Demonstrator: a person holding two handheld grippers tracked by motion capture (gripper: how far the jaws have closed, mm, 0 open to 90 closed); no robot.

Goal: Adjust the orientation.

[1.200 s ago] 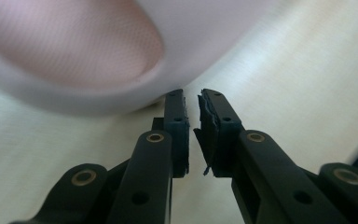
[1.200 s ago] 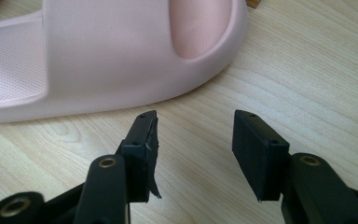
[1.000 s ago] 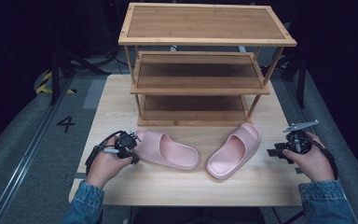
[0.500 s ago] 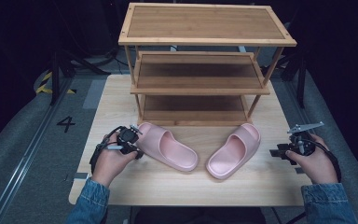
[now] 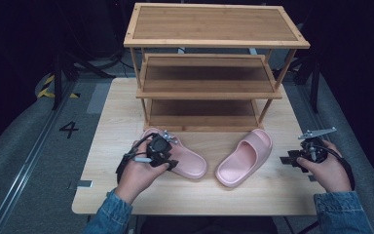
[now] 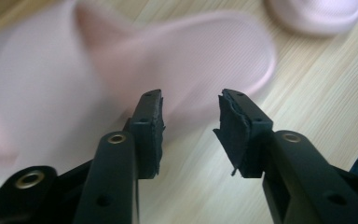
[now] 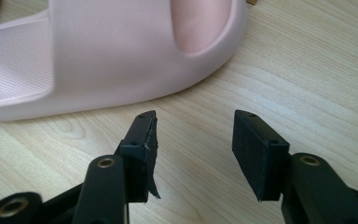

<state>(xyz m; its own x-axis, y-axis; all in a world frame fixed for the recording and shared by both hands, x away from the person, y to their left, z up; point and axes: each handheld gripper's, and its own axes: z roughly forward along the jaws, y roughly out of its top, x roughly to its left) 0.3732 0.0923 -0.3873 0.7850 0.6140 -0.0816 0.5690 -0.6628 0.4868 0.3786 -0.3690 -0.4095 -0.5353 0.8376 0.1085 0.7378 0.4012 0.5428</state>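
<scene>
Two pink slippers flat on the desk (image 5: 126, 112), in front of a wooden three-tier shoe rack (image 5: 214, 73), none shelved so far. Left slipper (image 5: 187, 158) angled with toe toward the rack's lower left post, heel toward the desk's middle; right slipper (image 5: 246, 158) angled the other way, heels near each other but apart. Left tongs (image 5: 171, 157) hovering at the near edge of the left slipper, released and gaping, nothing between the pads; in the left gripper view, slipper blurred just beyond the tips (image 6: 189, 114), not yet between them. Right tongs (image 5: 286, 159) low over bare wood, well to the right of the right slipper, likewise released and holding nothing; in the right gripper view, strap end of that slipper (image 7: 121, 51) lying just ahead of the open pads. All three rack shelves bare. Judged very early: approach under way on the left, no grasp yet on either side. Remaining, most likely: closing on each slipper, lifting, setting both on a shelf.
</scene>
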